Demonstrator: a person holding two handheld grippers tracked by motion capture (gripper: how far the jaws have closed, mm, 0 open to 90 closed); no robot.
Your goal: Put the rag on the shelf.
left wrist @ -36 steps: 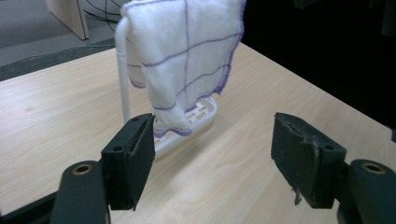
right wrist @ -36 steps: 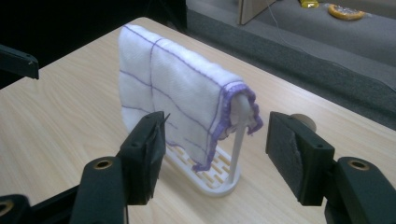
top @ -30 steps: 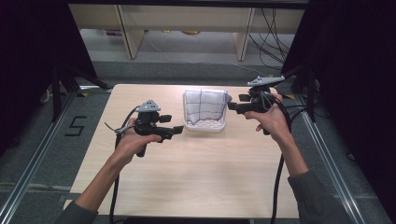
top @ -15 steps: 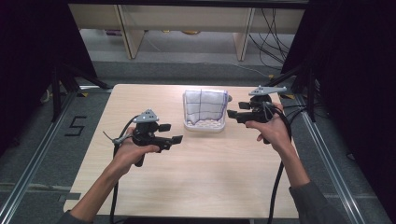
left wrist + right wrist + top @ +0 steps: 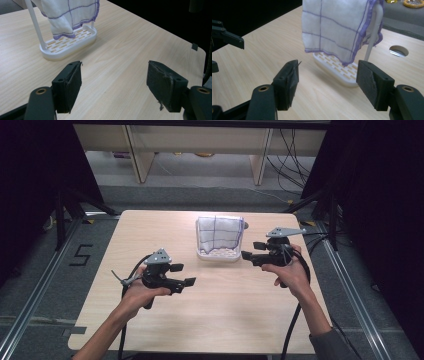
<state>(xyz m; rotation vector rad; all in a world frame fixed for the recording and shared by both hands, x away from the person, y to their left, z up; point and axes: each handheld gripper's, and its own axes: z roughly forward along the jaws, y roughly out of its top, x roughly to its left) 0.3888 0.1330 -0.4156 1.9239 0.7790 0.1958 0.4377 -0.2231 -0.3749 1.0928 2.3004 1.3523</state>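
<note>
Pale wooden table [image 5: 225, 315], bare in the lower frame; cloth [image 5: 219, 233] on its rack [image 5: 218, 254] at upper centre; left gripper [image 5: 191, 281] and right gripper [image 5: 245, 255] both wide, holding nothing.

Cloth [image 5: 68, 17] top beyond frame edge

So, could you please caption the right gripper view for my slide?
Open right gripper faces a white checked cloth draped over a white rack.

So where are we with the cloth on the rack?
The cloth hangs over the white rack, so nothing looks taken off yet. Both the left gripper and the right gripper are open and empty, apart from the cloth. Reaching in, gripping it and lifting it away all seem left to do.
</note>
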